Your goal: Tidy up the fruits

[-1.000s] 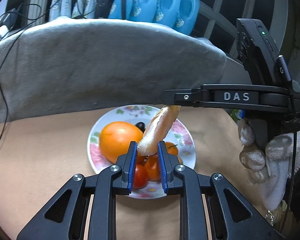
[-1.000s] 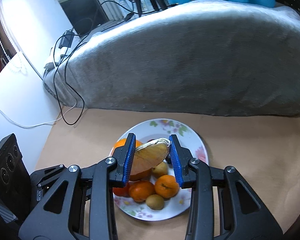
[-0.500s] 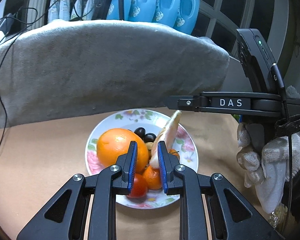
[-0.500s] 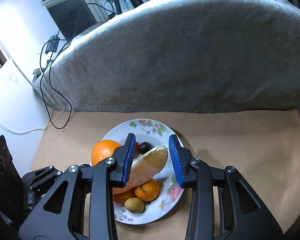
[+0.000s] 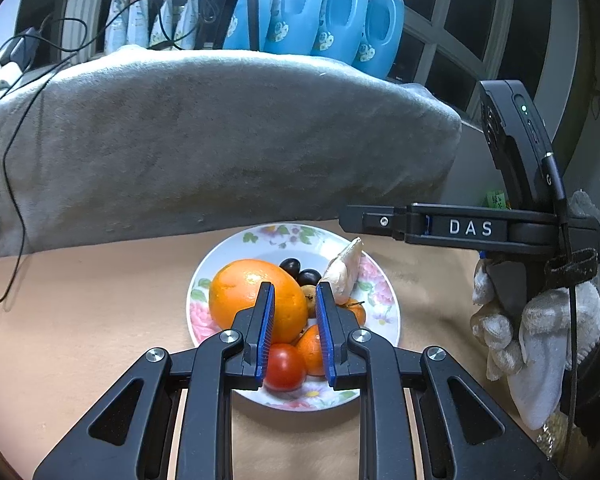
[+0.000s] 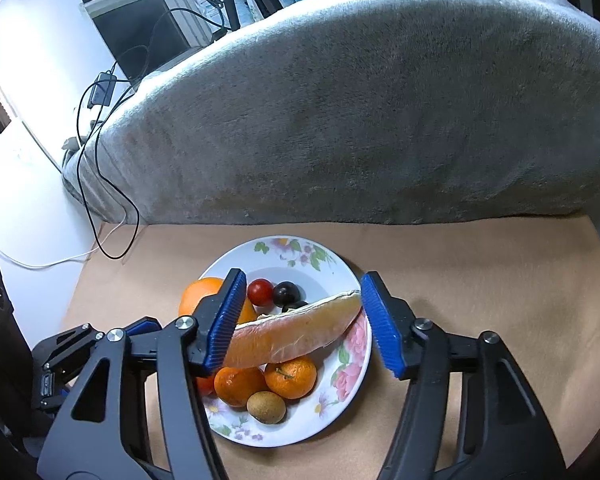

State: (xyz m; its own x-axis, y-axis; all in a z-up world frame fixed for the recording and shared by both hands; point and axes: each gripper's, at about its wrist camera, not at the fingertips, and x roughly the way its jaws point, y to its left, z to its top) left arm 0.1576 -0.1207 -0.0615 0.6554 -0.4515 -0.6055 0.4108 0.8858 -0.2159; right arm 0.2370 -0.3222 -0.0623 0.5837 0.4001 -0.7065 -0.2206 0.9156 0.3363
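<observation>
Resting on fruit pile in floral plate (image 6: 342, 272): pale pomelo wedge (image 6: 296, 334), across tangerines (image 6: 290, 376), near-side of big orange (image 5: 256, 300). Right tool (image 6: 304, 320) jaws just been opening, wedge between them, far pad clear of it, released. Left tool (image 5: 296, 336) clenched, empty, hovering over plate's near edge. Plate on tan counter (image 6: 460, 280), just before grey blanket (image 6: 360, 120).

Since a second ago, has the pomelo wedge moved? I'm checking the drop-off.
Yes. The pomelo wedge has come down from above the floral plate and lies across the fruit, with the right hand-held gripper just opening off it.
</observation>
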